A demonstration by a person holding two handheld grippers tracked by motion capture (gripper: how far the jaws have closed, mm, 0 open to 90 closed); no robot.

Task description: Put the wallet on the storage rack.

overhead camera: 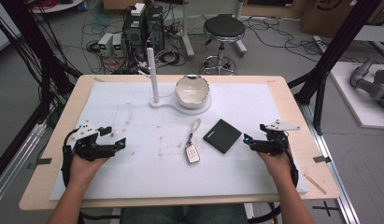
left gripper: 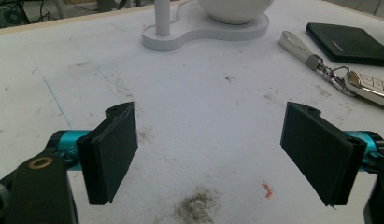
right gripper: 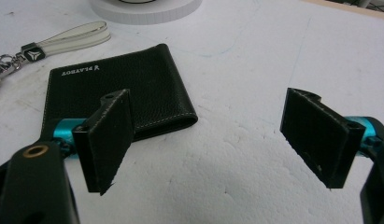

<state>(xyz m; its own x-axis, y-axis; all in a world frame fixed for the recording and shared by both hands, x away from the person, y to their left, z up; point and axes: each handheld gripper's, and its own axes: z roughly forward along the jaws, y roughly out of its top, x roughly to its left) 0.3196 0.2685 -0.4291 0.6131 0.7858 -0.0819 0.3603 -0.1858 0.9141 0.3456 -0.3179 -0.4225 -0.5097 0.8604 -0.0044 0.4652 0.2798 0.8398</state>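
A black leather wallet (overhead camera: 222, 135) lies flat on the white mat (overhead camera: 133, 112), right of centre. To its left rests a silver car key fob (overhead camera: 192, 153) with a pale strap (overhead camera: 195, 127). My left gripper (overhead camera: 114, 137) rests open at the mat's left, nothing between its jaws. My right gripper (overhead camera: 255, 134) stands open just right of the wallet. In the left gripper view the open gripper (left gripper: 213, 140) faces bare mat, with the fob (left gripper: 367, 86) and wallet (left gripper: 348, 42) far right. In the right gripper view the open gripper (right gripper: 213, 140) sits close to the wallet (right gripper: 133, 74), whose near edge lies behind the left jaw.
A white bowl (overhead camera: 193, 91) sits on a white stand base (overhead camera: 164, 103) with an upright post (overhead camera: 152, 70) at the mat's far middle. The wooden table edge (overhead camera: 292, 107) frames the mat. A stool (overhead camera: 224, 30), computers and cables lie on the floor beyond.
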